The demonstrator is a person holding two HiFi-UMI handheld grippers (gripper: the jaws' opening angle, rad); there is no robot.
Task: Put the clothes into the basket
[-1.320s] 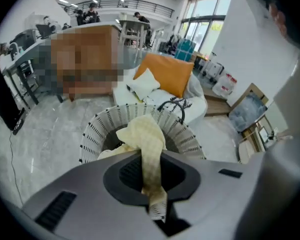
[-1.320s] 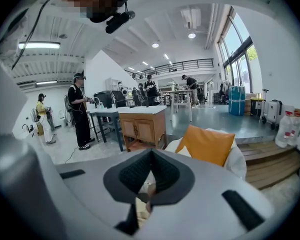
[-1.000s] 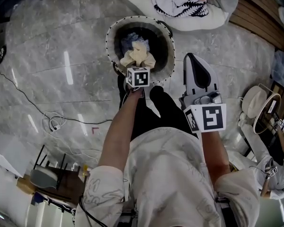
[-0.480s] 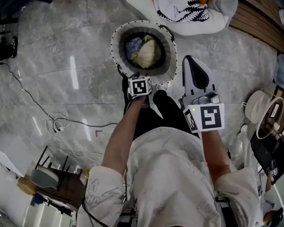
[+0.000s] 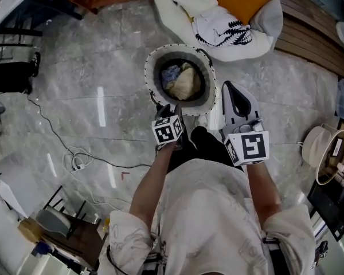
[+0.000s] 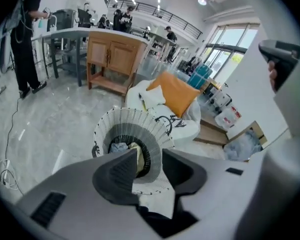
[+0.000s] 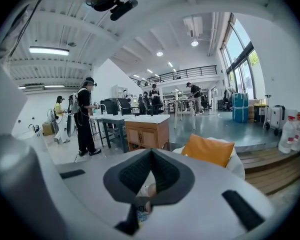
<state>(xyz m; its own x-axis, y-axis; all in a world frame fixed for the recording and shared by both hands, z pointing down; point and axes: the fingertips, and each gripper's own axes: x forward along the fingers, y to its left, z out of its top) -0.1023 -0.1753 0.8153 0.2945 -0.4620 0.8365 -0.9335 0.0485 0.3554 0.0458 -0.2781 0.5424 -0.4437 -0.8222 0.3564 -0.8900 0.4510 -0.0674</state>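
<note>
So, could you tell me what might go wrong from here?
The basket stands between the person and the white patterned garment, so reaching across could tip it. The beige garment sits heaped inside; another piece dropped on top might slide out. The floor cable could catch a foot.

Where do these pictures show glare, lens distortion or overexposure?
Head view: white glare streaks lie on the glossy grey marble floor; the round white-rimmed woven basket is sharp. Left gripper view: strong fisheye bending, black corners. Right gripper view: the same bending and black corners, and the tall windows are very bright.
</note>
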